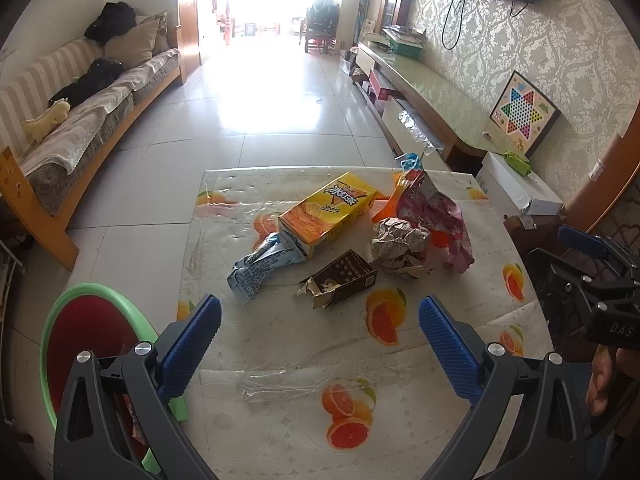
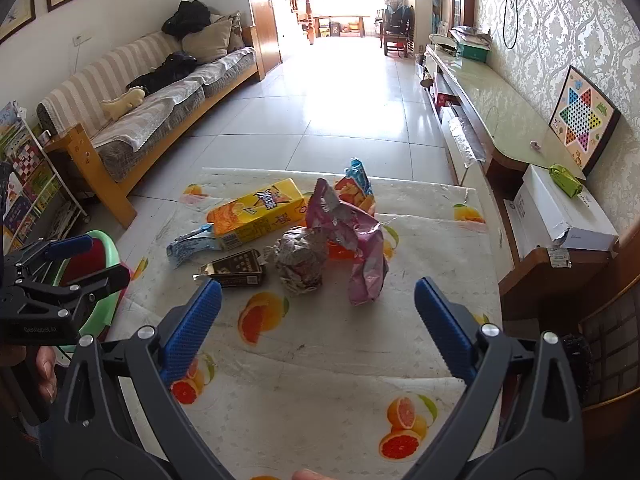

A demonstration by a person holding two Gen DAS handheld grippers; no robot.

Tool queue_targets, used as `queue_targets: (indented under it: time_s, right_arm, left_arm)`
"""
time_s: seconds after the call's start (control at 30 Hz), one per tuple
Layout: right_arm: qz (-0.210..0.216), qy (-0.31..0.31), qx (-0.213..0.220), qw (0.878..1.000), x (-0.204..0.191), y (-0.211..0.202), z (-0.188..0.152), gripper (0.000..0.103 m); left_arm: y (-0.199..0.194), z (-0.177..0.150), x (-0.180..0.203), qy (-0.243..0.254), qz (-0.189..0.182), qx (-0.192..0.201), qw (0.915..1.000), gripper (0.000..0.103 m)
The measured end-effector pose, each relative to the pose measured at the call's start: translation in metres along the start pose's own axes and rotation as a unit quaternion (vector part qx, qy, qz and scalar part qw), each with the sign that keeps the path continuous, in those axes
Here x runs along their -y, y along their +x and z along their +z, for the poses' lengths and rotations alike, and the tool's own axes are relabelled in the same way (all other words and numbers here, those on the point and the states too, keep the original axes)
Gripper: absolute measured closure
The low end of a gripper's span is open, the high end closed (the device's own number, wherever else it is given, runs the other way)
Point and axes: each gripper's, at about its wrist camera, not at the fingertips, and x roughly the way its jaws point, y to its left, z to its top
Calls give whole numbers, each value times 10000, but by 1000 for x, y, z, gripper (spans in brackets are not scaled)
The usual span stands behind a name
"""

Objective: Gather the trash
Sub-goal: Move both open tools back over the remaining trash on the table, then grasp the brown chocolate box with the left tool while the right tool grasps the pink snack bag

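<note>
Trash sits heaped mid-table (image 1: pixel 280 420) on the fruit-print cloth: a yellow carton (image 1: pixel 330 216), a blue wrapper (image 1: pixel 256 272) touching its near end, a torn brown box (image 1: pixel 344 284), a paper ball (image 1: pixel 400 246) and a pink bag (image 1: pixel 436 216) at its 2 o'clock. Both the left gripper (image 1: pixel 320 340) and right gripper (image 2: pixel 318 328) hang with jaws wide, gripping nothing. A green bin (image 1: pixel 60 320) stands at the table's 8 o'clock.

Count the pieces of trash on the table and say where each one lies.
6 visible: yellow carton far centre, blue wrapper at its near end, brown box nearest, crumpled paper ball right of that, pink bag beyond the ball, orange bag behind. More may be hidden.
</note>
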Motion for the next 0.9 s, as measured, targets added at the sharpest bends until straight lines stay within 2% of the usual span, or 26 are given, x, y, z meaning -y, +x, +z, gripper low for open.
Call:
queue_targets:
  time_s: [0.47,0.67,0.9]
  right_arm:
    - [-122,347,-609,9975,43,98,7,8]
    - [-245,397,-714,9964,51,127,3,5]
    - [-265,419,-780,9957,55,145,3,5]
  left_arm:
    - [107,13,23,488,-33,-725,9962,8]
    - [137,13,32,685,-27,-917,9934,8]
    - [159,13,33,669,-25,-1042,9923,8]
